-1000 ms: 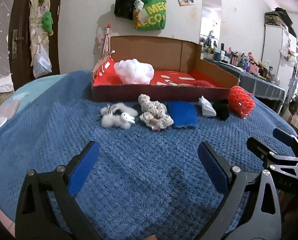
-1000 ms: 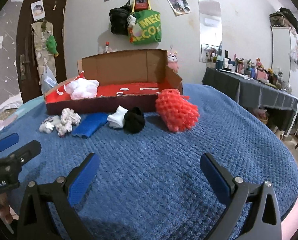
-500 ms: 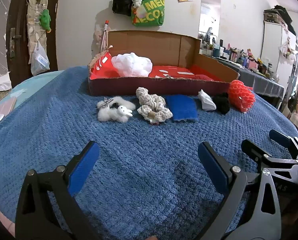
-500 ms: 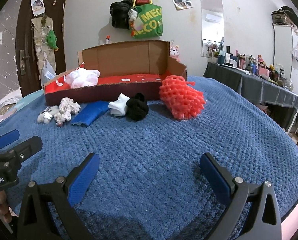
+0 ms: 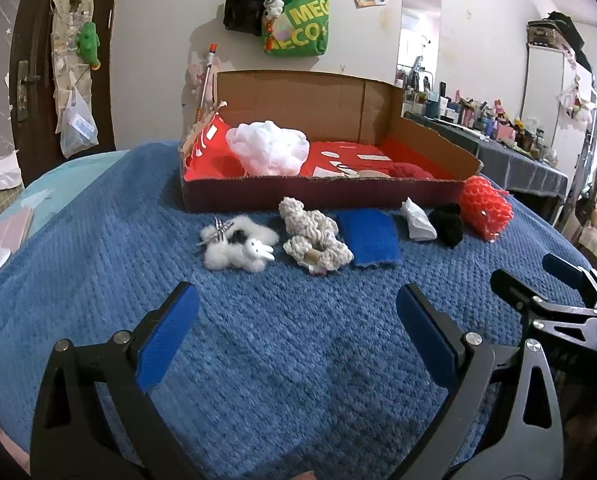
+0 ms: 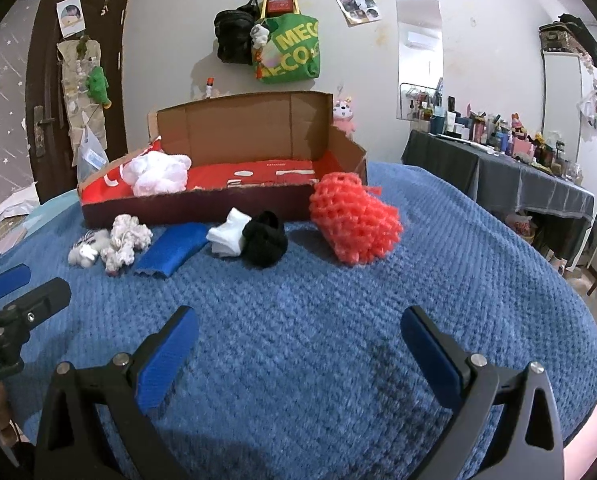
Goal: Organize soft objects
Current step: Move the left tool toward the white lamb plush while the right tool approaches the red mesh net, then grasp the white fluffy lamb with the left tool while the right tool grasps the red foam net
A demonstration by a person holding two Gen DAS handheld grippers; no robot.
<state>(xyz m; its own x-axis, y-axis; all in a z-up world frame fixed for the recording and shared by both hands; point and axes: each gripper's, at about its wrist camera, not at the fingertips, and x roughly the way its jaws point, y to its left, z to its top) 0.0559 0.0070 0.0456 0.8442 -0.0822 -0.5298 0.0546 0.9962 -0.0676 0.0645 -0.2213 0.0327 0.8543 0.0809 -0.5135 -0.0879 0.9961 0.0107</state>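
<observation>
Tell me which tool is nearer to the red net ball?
Right. The right tool faces the red net ball almost directly; the left tool sits farther left, opposite the fluffy white toy.

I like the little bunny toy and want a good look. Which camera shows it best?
The left wrist view: the white bunny toy lies near the middle there, big enough to show its face and a ribbon. In the right wrist view it is small, far to the left, and partly hidden beside the knitted toy.
</observation>
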